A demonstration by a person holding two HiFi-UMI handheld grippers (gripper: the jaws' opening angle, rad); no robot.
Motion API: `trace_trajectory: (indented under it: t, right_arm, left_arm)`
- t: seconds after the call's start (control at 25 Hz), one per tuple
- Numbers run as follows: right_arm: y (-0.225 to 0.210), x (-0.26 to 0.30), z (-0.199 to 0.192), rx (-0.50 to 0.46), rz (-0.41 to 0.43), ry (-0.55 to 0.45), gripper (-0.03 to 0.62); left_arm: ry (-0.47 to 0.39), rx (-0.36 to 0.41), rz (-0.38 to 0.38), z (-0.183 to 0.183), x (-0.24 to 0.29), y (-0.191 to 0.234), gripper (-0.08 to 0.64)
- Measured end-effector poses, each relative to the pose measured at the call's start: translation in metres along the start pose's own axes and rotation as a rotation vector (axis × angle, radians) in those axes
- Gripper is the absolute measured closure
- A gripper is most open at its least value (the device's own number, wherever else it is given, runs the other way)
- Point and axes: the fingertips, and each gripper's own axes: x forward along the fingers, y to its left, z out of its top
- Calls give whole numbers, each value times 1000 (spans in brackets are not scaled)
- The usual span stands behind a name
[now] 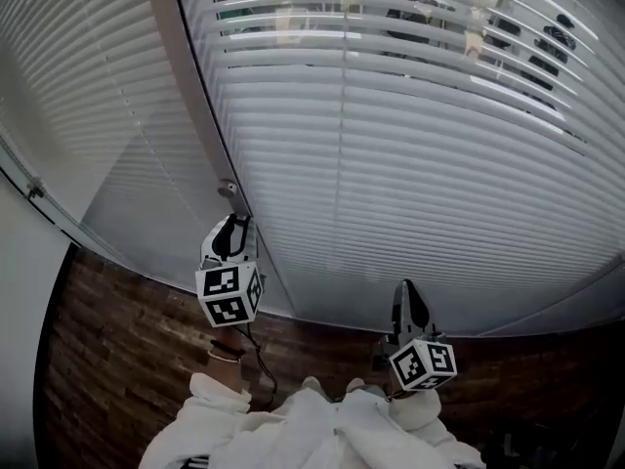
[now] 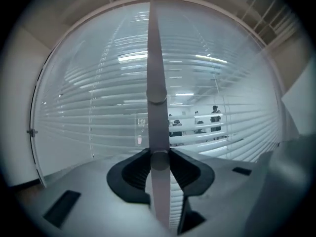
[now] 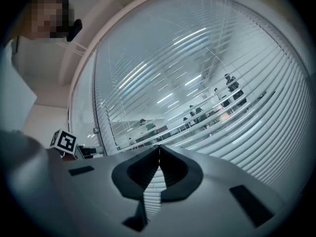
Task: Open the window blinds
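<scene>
Presently clamping the slim grey tilt wand [image 2: 157,73] in the left gripper [image 2: 159,162], presumably for twisting; holding the right gripper [image 3: 159,154] pinched together, empty, before the white horizontal-slat window blinds [image 1: 410,164], partly open near the top.

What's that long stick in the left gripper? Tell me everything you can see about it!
It is a slim, smooth grey rod, plastic by its look, standing upright in front of the white blinds. It has two rounded joints, one halfway up, one down at the left gripper, whose jaws clamp it from both sides.
</scene>
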Motion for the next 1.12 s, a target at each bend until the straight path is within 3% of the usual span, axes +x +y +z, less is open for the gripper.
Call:
trace_trajectory:
  t: [0.48, 1.12]
  right_arm:
    - [0, -1, 5, -1, -6, 0, 581]
    - [-8, -9, 9, 3, -25, 5, 581]
  left_arm:
    - [-6, -336, -51, 4, 0, 9, 437]
    - [-5, -489, -68, 4, -2, 13, 437]
